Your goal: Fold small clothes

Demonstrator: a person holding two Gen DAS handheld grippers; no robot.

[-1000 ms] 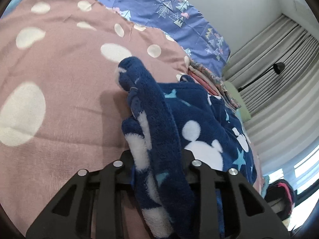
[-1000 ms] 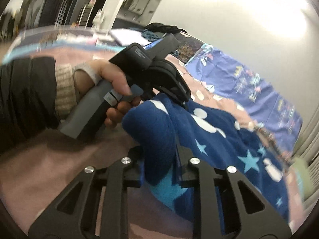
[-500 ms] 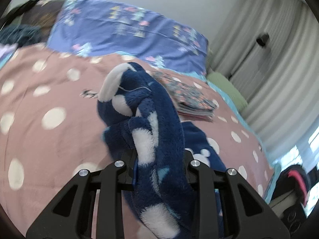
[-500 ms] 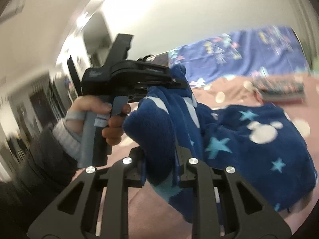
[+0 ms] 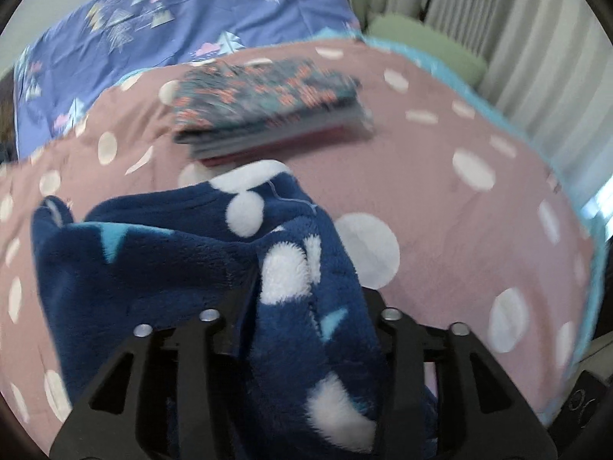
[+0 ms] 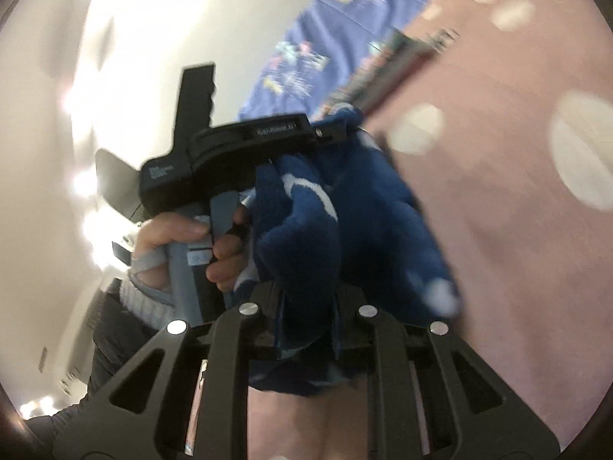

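A navy fleece garment (image 5: 184,260) with white dots and light blue stars hangs bunched between both grippers, lifted off the bed. My left gripper (image 5: 302,306) is shut on one edge of it. My right gripper (image 6: 306,299) is shut on another edge (image 6: 306,237). In the right wrist view the left gripper's black body and the hand holding it sit just left of the garment, close to my right gripper.
The bed has a pink cover with white dots (image 5: 440,207). A stack of folded patterned clothes (image 5: 268,111) lies near the blue pillow (image 5: 172,27). A green cushion (image 5: 421,42) and grey curtains (image 5: 517,38) are at the far right.
Both grippers have lifted and swung the garment toward the folded stack. The two grippers are now closer together and the garment is bunched rather than spread on the bed.
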